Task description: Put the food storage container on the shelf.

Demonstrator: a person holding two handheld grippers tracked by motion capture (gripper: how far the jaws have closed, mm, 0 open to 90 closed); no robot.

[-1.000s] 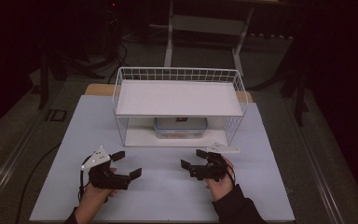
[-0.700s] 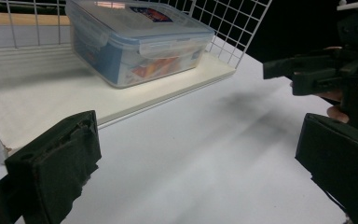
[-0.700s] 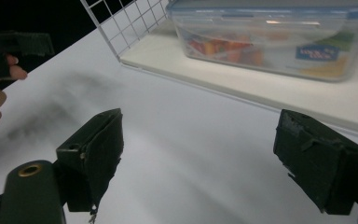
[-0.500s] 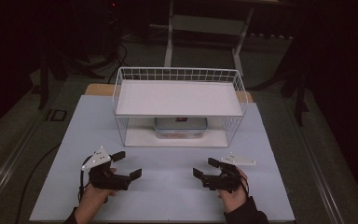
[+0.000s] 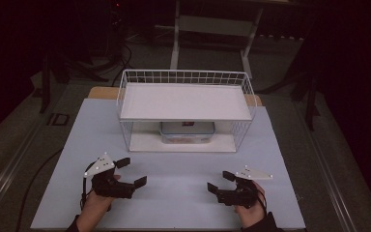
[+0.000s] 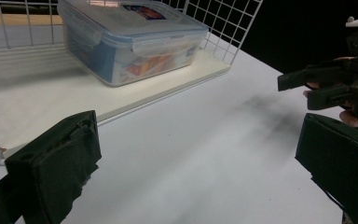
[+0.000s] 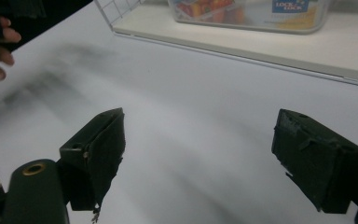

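I hold my left claw (image 5: 131, 173) and right claw (image 5: 221, 182) low over the table (image 5: 183, 169), both spread wide and empty, ready to reach. The clear food box (image 5: 187, 132) sits ahead of both, between them, on the wire rack's (image 5: 183, 77) lower board under its shelf.

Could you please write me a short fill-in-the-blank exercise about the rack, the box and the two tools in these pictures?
1. The clear box sits on the rack's ____ shelf.
2. Both the left tool and the right tool have their jaws ____.
3. The rack's walls are made of white ____.

Missing words: lower; open; wire
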